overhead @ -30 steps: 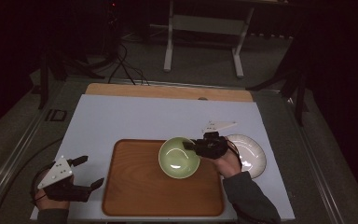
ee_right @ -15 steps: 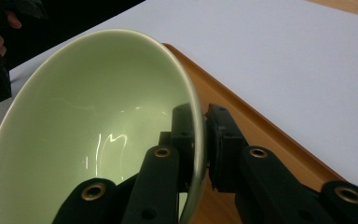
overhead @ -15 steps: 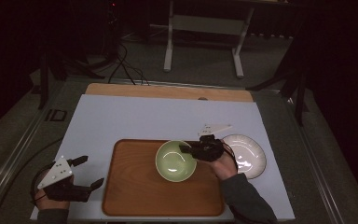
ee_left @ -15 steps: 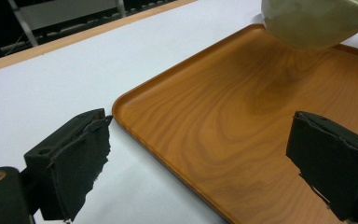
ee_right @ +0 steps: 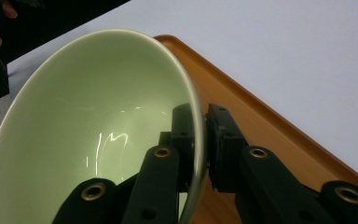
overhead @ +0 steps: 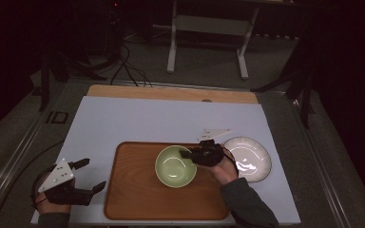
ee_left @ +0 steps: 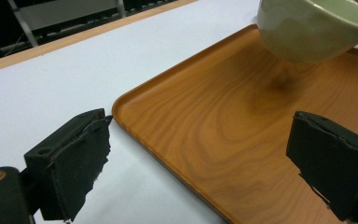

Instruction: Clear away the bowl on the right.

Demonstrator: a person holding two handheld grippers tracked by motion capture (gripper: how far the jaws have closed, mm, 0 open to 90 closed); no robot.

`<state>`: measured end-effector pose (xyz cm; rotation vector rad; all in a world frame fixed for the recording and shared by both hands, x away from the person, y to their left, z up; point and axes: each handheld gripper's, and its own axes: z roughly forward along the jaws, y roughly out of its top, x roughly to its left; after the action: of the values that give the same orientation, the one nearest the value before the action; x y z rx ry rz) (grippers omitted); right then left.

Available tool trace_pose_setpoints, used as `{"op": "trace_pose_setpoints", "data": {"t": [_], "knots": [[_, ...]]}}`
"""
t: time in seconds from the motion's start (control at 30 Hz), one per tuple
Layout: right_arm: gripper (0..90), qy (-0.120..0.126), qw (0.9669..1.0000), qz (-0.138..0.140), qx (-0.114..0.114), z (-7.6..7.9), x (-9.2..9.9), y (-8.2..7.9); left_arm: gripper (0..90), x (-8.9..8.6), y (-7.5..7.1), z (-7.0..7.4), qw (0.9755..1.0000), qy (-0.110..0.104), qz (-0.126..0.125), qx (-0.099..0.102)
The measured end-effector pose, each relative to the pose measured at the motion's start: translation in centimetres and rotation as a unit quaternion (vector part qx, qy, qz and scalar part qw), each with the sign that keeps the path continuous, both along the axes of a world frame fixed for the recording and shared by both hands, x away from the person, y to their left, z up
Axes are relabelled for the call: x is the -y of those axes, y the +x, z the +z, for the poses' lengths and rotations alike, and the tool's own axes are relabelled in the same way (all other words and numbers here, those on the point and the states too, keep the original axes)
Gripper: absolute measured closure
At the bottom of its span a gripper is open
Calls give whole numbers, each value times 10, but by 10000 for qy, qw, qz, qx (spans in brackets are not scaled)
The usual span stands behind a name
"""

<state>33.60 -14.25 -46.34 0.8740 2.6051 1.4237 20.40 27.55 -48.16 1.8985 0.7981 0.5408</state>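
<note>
A pale green bowl [overhead: 175, 166] hangs just above the wooden tray [overhead: 138, 199], clear of its surface. My right gripper [overhead: 188, 155] is shut on the bowl's right rim, one jaw inside and one outside, as the right gripper view shows on the bowl [ee_right: 88, 130] with my right gripper [ee_right: 204, 144] pinching the rim. My left gripper [overhead: 86, 175] rests at the table's front left corner, open, with nothing between its jaws. The left gripper view looks over the tray [ee_left: 214, 126] to the lifted bowl [ee_left: 312, 28], with my left gripper [ee_left: 205, 163] wide apart.
A white plate [overhead: 248, 159] lies on the white table cover [overhead: 142, 118] just right of the tray. A bare wooden strip [overhead: 171, 92] runs along the table's far edge. Beyond it stand a metal frame and cables on the dark floor.
My right gripper has carried the bowl slightly left and toward the front, over the tray. The left gripper has stayed where it was.
</note>
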Motion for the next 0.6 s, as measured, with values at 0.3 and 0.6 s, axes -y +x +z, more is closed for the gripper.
{"op": "trace_pose_setpoints", "data": {"t": [0.3, 0.6], "knots": [[817, -37, 10000, 52, -18, -4, -6, -1, 57, 0, 0, 0, 10000, -2, -2, 6], [817, -41, 10000, 62, -45, -9, -8, -1, 57, 0, 0, 0, 10000, 1, -2, 4]]}}
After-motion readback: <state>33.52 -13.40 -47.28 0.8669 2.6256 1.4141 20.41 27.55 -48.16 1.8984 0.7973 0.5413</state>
